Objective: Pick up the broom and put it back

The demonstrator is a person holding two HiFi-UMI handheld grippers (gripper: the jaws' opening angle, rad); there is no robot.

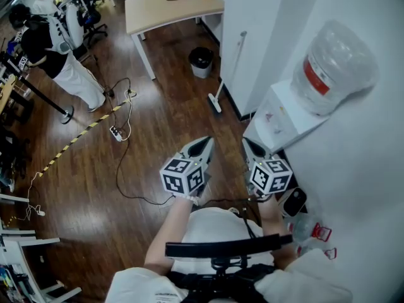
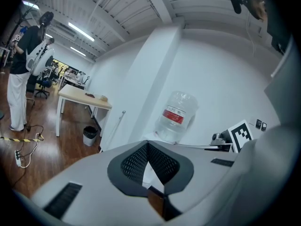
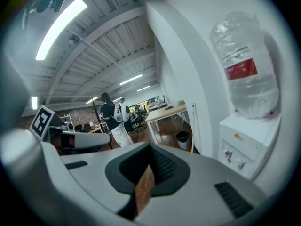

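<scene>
Bottle (image 1: 331, 68) on dispenser (image 1: 278, 115), right of frame. Black bin (image 1: 201, 60) by bench (image 1: 170, 11), top centre. Person (image 1: 57, 55) upper left; cables (image 1: 123, 118) on floor.

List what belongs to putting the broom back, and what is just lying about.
Job: broom leaning on the wall; left claw and right claw, both shut, empty.
Lying about: bin, table, water dispenser, power strip.

White broom (image 1: 215, 103), black bin (image 1: 201, 60), yellow-black striped tape (image 1: 82, 134).
</scene>
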